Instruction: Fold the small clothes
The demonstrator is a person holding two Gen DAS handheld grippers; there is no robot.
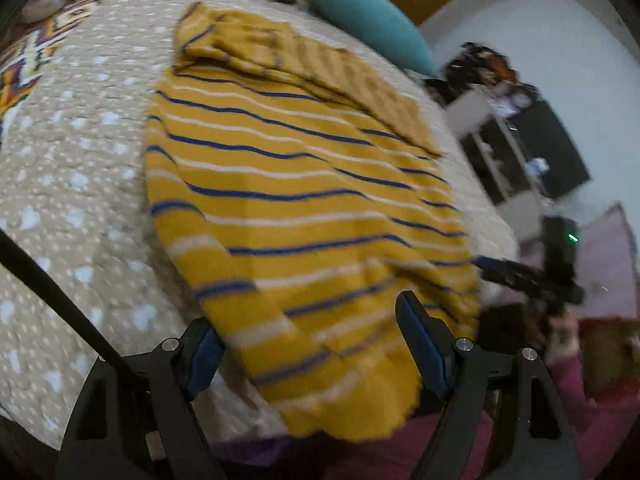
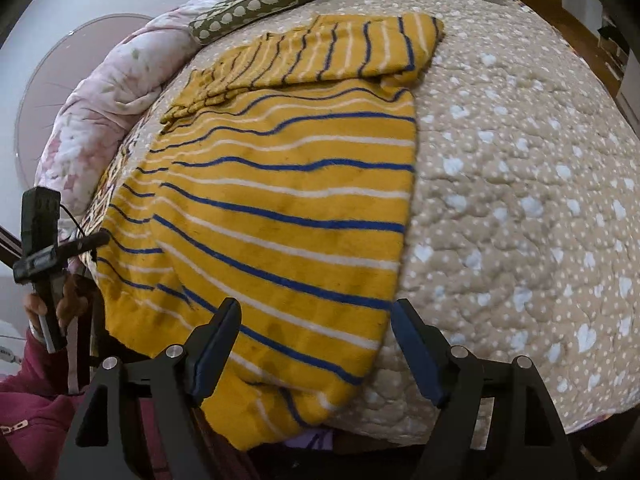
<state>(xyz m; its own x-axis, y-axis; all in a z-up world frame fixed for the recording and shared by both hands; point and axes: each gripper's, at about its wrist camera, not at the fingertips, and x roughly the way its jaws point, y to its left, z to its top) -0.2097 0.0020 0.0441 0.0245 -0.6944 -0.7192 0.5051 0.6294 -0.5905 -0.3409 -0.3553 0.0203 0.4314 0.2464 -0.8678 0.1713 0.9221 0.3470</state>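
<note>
Two grippers hover at the near hem of the yellow striped sweater, which lies flat on the beige bedspread, sleeves folded across the top. Left gripper has fingers spread, holding nothing; right gripper likewise. Judgement: pinch both hem corners evenly, then lift together to avoid skew.

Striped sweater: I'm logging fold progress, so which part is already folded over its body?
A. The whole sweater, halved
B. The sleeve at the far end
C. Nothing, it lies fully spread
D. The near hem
B: the sleeve lies across the far end of the sweater, while the near hem hangs unfolded off the bed.
</note>
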